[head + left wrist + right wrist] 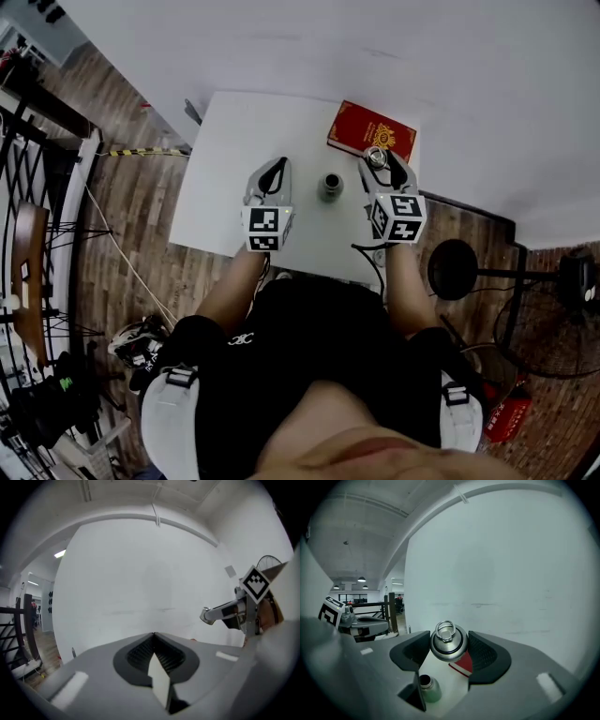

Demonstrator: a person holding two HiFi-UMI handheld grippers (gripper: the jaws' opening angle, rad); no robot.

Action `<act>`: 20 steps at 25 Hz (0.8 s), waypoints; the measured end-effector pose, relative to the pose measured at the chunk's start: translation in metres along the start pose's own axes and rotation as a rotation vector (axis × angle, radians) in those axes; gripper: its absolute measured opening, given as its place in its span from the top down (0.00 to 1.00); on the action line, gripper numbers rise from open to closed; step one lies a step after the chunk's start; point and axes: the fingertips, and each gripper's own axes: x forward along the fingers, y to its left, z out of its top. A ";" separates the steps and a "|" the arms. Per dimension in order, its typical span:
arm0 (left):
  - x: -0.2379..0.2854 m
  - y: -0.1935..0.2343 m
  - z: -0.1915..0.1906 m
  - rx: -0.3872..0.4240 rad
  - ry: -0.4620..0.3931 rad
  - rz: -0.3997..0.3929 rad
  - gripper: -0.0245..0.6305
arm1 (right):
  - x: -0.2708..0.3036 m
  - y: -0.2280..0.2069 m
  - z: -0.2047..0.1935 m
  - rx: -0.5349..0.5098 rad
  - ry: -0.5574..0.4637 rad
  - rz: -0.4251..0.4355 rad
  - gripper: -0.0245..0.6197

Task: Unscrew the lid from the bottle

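Head view: the bottle (pixel 330 186) is seen from straight above at mid-frame on the white table (pixel 225 169), so only its open neck and shoulder show and its body is hard to make out. The red book (pixel 361 127) at upper right is partly covered by the right gripper (pixel 382 164). In the right gripper view only one red corner of the book shows, under the lid. There the bottle sits low and left of centre, its lower part cut off by the gripper's body. The left gripper view takes in mostly white wall (pixel 140 573), with the right gripper at the right edge. Jaws: the right gripper's pads pinch the round metal lid (pixel 448 641), ring-top facing the camera. The lid is off the bottle and held above the table, to the right of the neck in the head view. The left gripper (pixel 154 641) has its jaws pressed together on nothing, left of the bottle and apart from it.
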 end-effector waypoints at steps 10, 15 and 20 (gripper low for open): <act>-0.003 -0.010 0.022 0.027 -0.031 -0.002 0.88 | -0.009 0.003 0.007 -0.033 -0.028 -0.003 0.56; -0.002 -0.012 0.026 0.040 -0.036 0.011 0.88 | -0.008 0.005 0.005 -0.027 -0.022 0.017 0.56; -0.002 -0.012 0.026 0.046 -0.031 0.021 0.88 | -0.005 0.008 0.004 -0.021 -0.026 0.045 0.56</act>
